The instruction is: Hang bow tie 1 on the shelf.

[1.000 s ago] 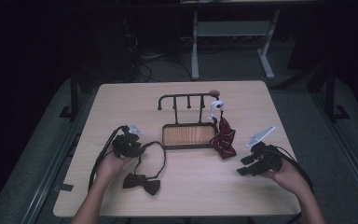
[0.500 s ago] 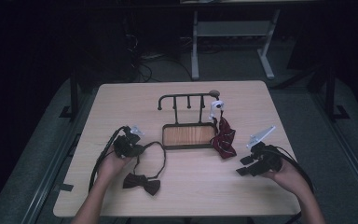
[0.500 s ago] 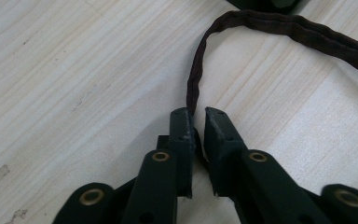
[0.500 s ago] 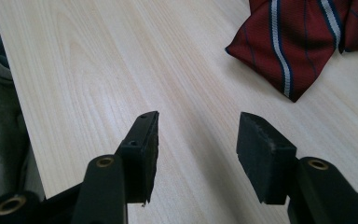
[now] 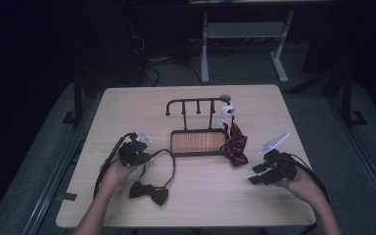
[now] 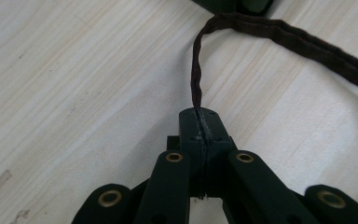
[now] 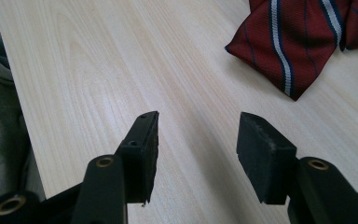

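Note:
A dark brown bow tie (image 5: pixel 149 192) lies near the table's front left, its thin neck strap (image 5: pixel 169 159) looping up toward the rack. My left gripper (image 5: pixel 136 152) has just been closing and now pinches that strap (image 6: pixel 196 79) between its pads, low over the wood. A red striped tie (image 5: pixel 234 144) hangs from the right end of a black hook rack (image 5: pixel 196 105) and drapes onto the table. My right gripper (image 5: pixel 258 174) rests at the front right, jaws apart and empty (image 7: pixel 196 140), with the red tie (image 7: pixel 298 42) a little ahead of it.
The rack stands on a wooden base tray (image 5: pixel 198 142) at the table's middle. A small white object (image 5: pixel 227 111) sits at the rack's right end. The table (image 5: pixel 127 105) is light wood; grey floor and a metal frame (image 5: pixel 245 34) lie beyond its far edge.
My left gripper's jaws have closed onto the bow tie's strap. The right hand and the red tie have stayed where they were.

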`<state>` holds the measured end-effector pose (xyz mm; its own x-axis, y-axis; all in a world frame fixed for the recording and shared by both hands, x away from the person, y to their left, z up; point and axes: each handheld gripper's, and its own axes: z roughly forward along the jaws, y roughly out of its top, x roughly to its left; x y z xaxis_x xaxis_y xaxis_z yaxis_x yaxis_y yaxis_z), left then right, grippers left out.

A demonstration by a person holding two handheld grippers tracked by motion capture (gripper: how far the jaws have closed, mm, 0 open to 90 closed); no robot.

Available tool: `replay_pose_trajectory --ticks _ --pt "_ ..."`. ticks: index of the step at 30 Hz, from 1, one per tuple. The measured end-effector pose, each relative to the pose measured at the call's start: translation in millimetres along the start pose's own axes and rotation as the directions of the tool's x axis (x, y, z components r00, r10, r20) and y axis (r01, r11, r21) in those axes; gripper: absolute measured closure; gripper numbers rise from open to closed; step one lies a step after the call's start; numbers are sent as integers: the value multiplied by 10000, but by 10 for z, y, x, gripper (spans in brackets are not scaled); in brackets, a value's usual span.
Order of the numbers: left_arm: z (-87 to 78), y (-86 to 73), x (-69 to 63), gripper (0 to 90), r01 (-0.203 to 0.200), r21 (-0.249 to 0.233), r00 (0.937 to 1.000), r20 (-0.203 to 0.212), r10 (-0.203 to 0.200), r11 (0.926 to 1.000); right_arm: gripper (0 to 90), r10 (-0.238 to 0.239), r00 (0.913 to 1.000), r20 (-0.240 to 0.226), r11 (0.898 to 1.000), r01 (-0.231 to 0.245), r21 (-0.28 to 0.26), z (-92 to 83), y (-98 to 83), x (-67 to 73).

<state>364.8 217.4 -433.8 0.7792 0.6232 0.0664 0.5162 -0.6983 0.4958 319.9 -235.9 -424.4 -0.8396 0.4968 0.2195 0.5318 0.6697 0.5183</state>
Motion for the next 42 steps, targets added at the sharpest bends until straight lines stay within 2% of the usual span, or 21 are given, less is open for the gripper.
replay_pose_trajectory --ticks 5,12,22,31,39,40,42 --pt "-40 10 -44 896 -187 -25 9998 23 187 9998 478 -12 10000 -14 10000 12 -62 -11 2 0" --pt "-53 11 -57 896 -210 -48 9997 147 211 9998 466 71 10000 -60 9999 -71 -101 -24 -9 -18" --pt "-125 9 -70 896 -243 -327 9989 395 256 9992 427 131 9999 -46 9998 -132 -145 -22 -7 -23" --pt "-222 73 -115 897 -546 -560 9964 621 581 9969 394 346 9994 -26 9993 -346 -149 -9 -16 -41" --pt "-388 114 -185 897 -949 -553 9941 479 976 9939 387 260 9995 160 9991 -255 -334 -68 -21 -31" --pt "-469 133 -196 897 -1158 -511 9923 373 1177 9920 387 255 9995 187 9992 -249 -321 -77 -21 -26" --pt "-554 154 -203 897 -1211 -557 9918 352 1231 9911 387 280 9994 187 9991 -274 -308 -82 -23 -26"
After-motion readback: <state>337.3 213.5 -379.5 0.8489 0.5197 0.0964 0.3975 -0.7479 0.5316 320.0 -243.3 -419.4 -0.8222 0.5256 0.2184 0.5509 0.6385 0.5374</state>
